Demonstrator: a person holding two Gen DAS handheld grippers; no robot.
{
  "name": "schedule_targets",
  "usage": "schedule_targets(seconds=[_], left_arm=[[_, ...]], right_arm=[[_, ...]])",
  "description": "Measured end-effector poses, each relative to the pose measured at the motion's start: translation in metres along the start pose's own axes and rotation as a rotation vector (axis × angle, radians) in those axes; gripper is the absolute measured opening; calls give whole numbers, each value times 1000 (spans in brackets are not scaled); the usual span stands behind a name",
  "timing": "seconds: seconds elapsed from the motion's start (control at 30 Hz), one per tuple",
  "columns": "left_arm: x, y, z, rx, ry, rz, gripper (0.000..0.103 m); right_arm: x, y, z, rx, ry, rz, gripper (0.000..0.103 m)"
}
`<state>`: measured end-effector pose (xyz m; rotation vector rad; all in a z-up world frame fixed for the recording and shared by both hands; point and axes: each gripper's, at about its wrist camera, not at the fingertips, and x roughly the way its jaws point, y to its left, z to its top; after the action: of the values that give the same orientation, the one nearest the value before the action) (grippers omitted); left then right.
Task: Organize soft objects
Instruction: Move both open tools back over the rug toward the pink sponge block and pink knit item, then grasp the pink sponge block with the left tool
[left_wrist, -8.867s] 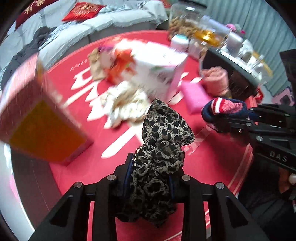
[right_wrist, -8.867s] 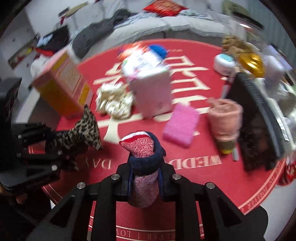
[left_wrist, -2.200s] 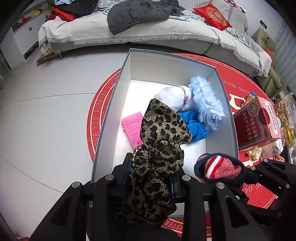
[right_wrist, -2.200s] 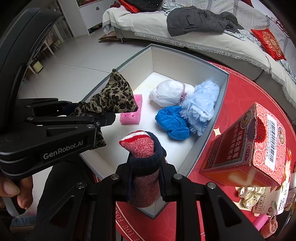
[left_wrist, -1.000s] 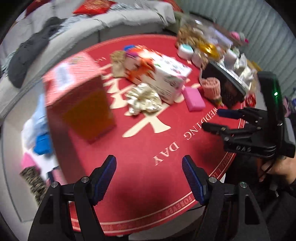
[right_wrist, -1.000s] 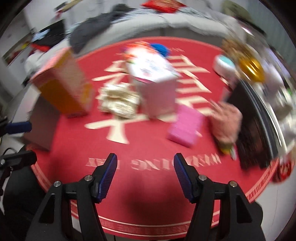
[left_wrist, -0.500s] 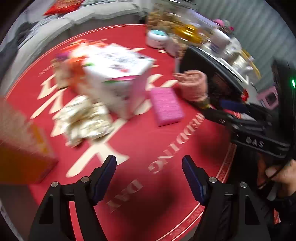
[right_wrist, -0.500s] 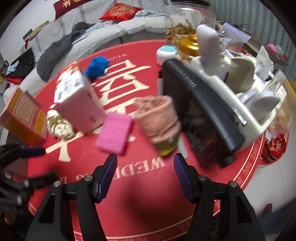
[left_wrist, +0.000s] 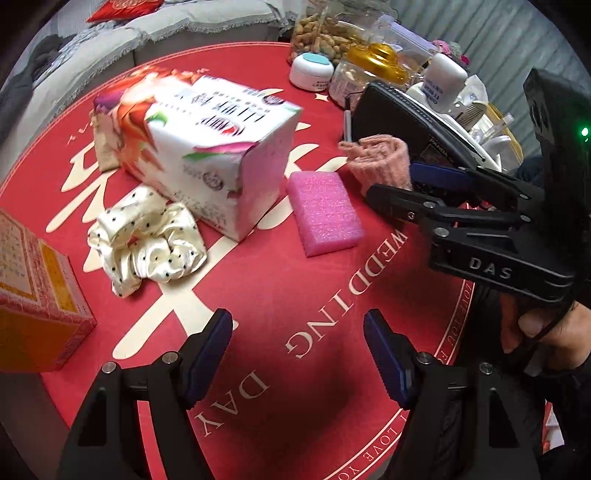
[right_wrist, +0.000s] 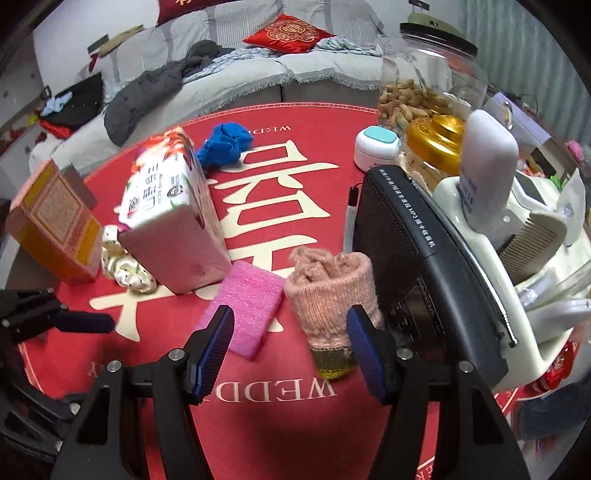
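- Left wrist view: left gripper (left_wrist: 297, 354) spread apart and empty, hovering over the bare red table mat (left_wrist: 295, 295) near the "WEDDING DAY" lettering.
- Ahead of it, to the left: cream polka-dot scrunchie (left_wrist: 147, 240), lying on the mat and touching the lower corner of the floral tissue box (left_wrist: 207, 147).
- Just right of that box: pink sponge (left_wrist: 323, 212), flat on the mat, apart from the box by a narrow gap.
- Beyond the sponge: pink knitted sock (left_wrist: 380, 162), rolled, resting against the black radio (left_wrist: 406, 122).
- At the right edge: right gripper (left_wrist: 402, 181), held by a hand (left_wrist: 546, 336), reaching in toward the sock.
- At the left edge: red-and-yellow carton (left_wrist: 33, 295), standing on the mat.
- Right wrist view: right gripper (right_wrist: 290, 343) released, nothing clamped; lower end of the pink knitted sock (right_wrist: 332, 291) between the blue pads, right pad just beside it; contact not possible to tell.
- Pink sponge (right_wrist: 245, 304) just left of the sock, partly behind the left pad.
- Further back: blue cloth ball (right_wrist: 223, 146) on the mat behind the floral tissue box (right_wrist: 170, 214); scrunchie (right_wrist: 123, 269) peeking out between that box and the carton (right_wrist: 55, 225).
- Right side: black radio (right_wrist: 417, 266), white organiser (right_wrist: 535, 295) with a comb, peanut jar (right_wrist: 424, 74).
- Far left: tip of the left gripper (right_wrist: 74, 321), low over the mat.
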<state>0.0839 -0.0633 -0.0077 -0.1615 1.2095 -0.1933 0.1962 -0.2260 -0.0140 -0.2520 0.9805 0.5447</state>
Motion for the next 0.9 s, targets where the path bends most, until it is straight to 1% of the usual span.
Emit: schedule_targets(seconds=[0.03,0.07,0.1,0.17,0.23,0.27,0.3,0.33,0.37,0.43,0.5,0.6,0.63,0.73,0.8,0.9], left_arm=[[1,2,-1,-9,1,0,74],[1,5,-2,-20,3,-4,74],[2,7,-3,-32,6,-6,74],[5,9,-4,-46,10,-6,74],[6,9,-5,-47,11,-2,74],[6,8,-5,-44,8,0,74],[6,7,-4,-41,6,0,74],[5,5,-3,-34,1,1,74],[5,4,-2,-32,-1,2,74],[7,1,1,-30,-3,-2,74],[9,-3,5,-29,-4,-15,74],[16,-16,13,-1,-2,-25,74],[20,-23,17,13,1,-27,74],[29,-35,27,21,8,-35,74],[37,-41,37,9,13,-30,74],[49,-46,50,-35,18,-36,75]], right_arm=[[3,0,0,-7,2,-12,67],[7,-1,1,-18,-1,-22,65],[10,0,2,-27,-3,-17,65],[17,6,8,-64,-9,-34,66],[26,11,14,-107,-9,-56,66],[32,12,16,-115,4,-51,64],[34,12,16,-116,9,-45,60],[34,10,15,-117,17,-31,41],[33,8,13,-116,26,-21,25],[25,0,5,-93,43,6,21],[19,-8,-7,-55,65,18,19],[10,-16,-31,-8,117,39,19],[5,-18,-36,7,121,45,19],[-13,-22,-38,28,95,53,19],[-18,-20,-39,12,104,54,19],[-24,-18,-46,-12,96,67,19]])
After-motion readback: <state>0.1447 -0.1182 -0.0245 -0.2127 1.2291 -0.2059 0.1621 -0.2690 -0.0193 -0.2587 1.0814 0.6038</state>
